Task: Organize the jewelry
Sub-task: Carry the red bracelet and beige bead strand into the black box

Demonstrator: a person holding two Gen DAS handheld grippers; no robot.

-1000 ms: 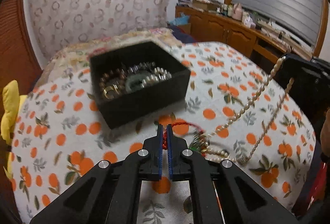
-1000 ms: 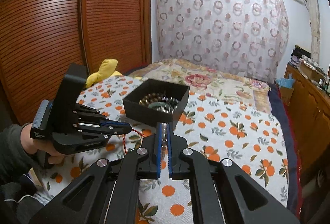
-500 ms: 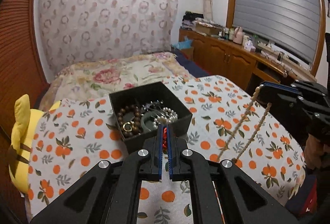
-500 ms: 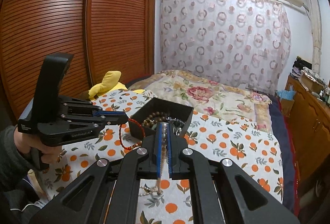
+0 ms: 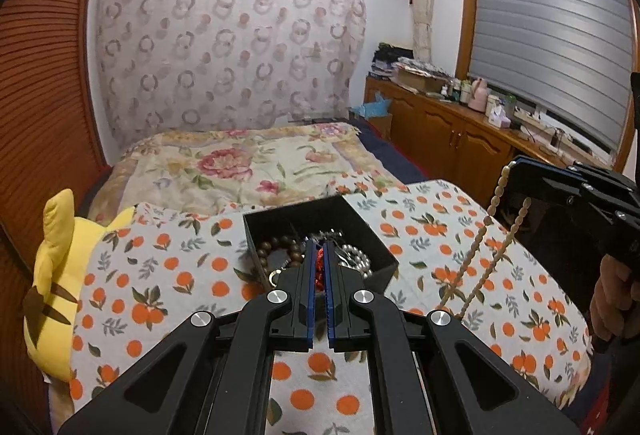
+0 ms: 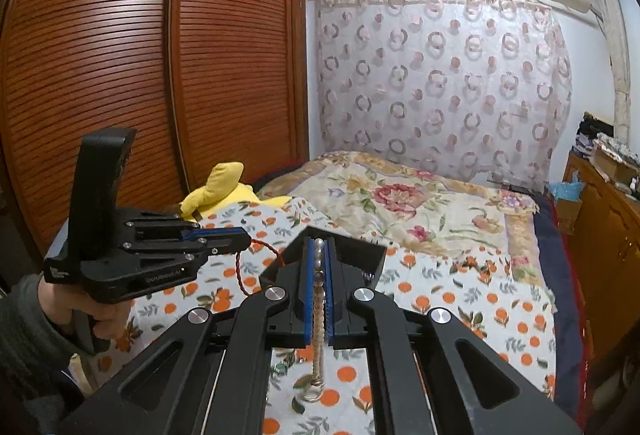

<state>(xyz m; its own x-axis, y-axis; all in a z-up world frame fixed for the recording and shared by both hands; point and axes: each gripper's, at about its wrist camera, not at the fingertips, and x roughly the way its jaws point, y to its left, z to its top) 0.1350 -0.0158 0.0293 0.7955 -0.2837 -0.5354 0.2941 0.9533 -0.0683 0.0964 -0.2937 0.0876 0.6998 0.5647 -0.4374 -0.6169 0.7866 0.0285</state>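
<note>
Both hands hold their tools tilted downward above the bed. The left gripper [image 5: 319, 255] is clamped on a red cord bracelet [image 6: 256, 267]; the right gripper [image 6: 319, 255] pinches a pearl bead necklace [image 5: 480, 255], the black open jewelry box [image 5: 368, 231] just ahead.

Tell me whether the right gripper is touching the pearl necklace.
Touching. The right wrist view shows the right gripper shut on the pearl necklace, beads pinched between its blue pads with the strand hanging below.
</note>
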